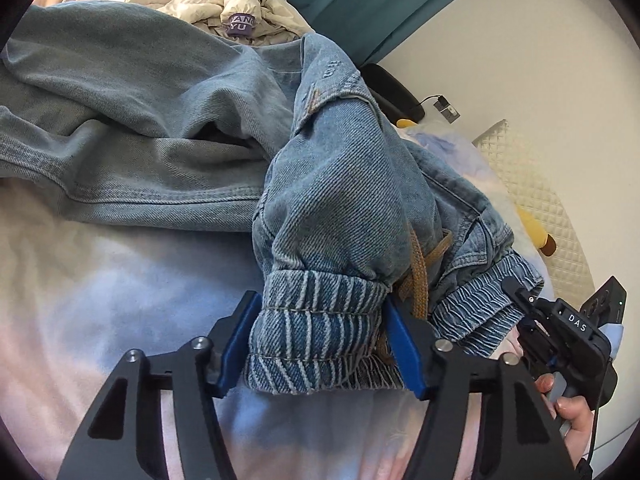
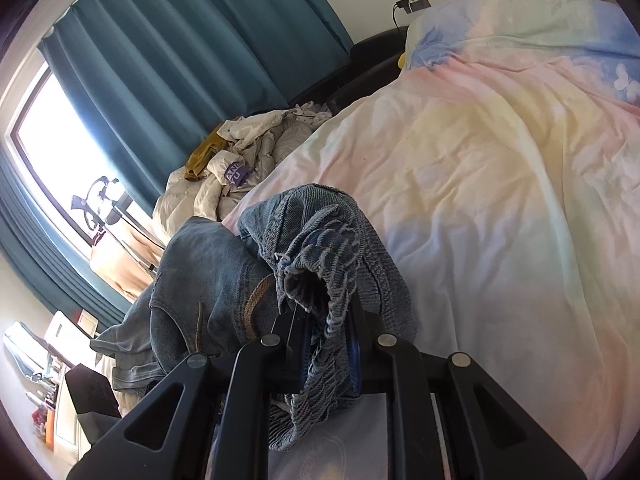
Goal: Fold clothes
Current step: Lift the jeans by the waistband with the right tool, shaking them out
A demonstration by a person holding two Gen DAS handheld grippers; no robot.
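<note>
Left wrist view: the left gripper [image 1: 322,340] has its blue pads [image 1: 402,342] either side of the ribbed elastic waistband [image 1: 316,336] of the blue jeans [image 1: 160,128], pressing the bunched cloth between them. The jeans lie on the pastel bedspread [image 1: 100,300]; their long axis runs from the waistband at the gripper away toward the pile of pale clothes [image 1: 224,4], legs pointing that way. Just right of the waistband, the right gripper [image 2: 328,344] stands narrow, clamped on another stretch of the same waistband. A brown drawstring [image 1: 418,280] hangs between the two grips.
</note>
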